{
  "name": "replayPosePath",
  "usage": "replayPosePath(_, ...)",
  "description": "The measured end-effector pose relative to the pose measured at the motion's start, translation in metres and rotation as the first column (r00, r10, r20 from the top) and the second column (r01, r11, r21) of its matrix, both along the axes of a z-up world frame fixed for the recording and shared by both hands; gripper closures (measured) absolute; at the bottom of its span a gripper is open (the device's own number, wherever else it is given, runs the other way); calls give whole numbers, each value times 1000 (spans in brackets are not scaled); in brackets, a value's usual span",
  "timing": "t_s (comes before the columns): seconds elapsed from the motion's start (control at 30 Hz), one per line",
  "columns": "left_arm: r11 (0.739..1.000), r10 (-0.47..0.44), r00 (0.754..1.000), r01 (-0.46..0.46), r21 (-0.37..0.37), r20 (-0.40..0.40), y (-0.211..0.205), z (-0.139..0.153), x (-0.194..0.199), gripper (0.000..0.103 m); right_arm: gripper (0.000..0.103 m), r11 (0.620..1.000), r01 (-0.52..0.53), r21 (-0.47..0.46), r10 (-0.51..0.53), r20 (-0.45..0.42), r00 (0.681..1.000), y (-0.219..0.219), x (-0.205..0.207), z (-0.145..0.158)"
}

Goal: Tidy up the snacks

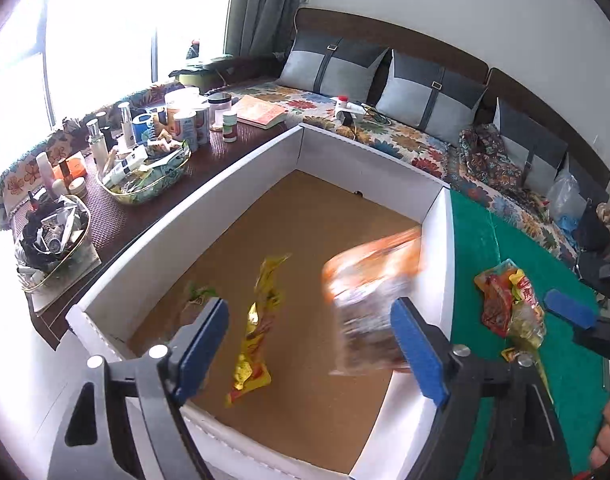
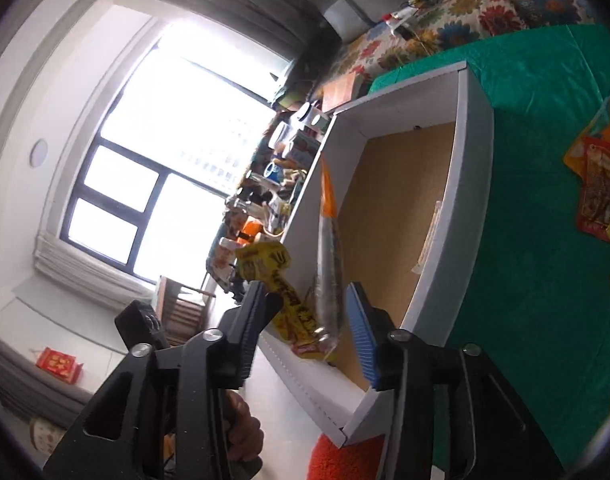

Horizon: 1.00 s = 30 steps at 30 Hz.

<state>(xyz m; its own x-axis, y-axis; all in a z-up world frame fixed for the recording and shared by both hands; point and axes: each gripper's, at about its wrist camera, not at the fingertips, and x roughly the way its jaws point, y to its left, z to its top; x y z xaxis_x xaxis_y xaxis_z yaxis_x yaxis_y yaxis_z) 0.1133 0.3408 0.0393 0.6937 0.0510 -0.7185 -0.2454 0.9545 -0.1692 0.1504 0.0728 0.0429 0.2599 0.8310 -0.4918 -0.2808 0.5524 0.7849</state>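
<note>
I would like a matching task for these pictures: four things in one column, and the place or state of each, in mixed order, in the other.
Things:
1. orange packet
2. snack pile
3. book
4. left gripper

Place or state:
a. on the green cloth
b. open
c. blurred
d. beside the jars

Pairs: 1-c, 2-a, 3-d, 4-b

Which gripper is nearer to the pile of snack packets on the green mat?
Right. The right gripper is just beside the pile of snack packets, over the green mat; the left gripper is above the white box.
</note>
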Motion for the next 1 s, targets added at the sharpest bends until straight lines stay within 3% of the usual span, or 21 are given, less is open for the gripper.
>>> replayPosePath(0.1,1000,-18,1000,18,-14,7,-16,-13,-10,9,37,994,62,-85,-55,81,995,-29,-12,-6)
replayPosePath(0.2,992,-91,996,93,-85,23,-55,-18,-17,9,37,948,160,-276,-112,183,977,-79,-25,-29)
replayPosePath(0.3,968,-201,979,205,-146,40,-116,-10,-21,6,37,822,286,-493,-171,265,949,-145,-41,-69)
replayPosePath(0.4,931,-328,944,327,-160,18,-186,-18,-21,1,37,626,394,-673,-224,328,918,-222,-59,-113)
replayPosePath(0.5,917,-395,915,389,-90,-74,-243,-52,-11,1,37,478,453,-753,-282,357,890,-291,-76,-143)
replayPosePath(0.6,920,-389,904,392,-20,-176,-273,-101,12,1,37,388,482,-785,-338,365,867,-344,-75,-161)
replayPosePath(0.73,930,-344,906,365,43,-247,-287,-145,55,1,37,333,513,-791,-407,370,835,-379,-60,-165)
replayPosePath(0.77,930,-337,907,363,60,-254,-288,-150,64,1,32,328,519,-789,-420,370,829,-383,-57,-163)
replayPosePath(0.9,927,-308,912,352,131,-272,-301,-169,99,0,25,334,561,-757,-452,394,800,-395,-39,-162)
replayPosePath(1.0,935,-295,928,329,129,-228,-305,-172,117,0,17,345,563,-751,-482,373,793,-404,-36,-164)
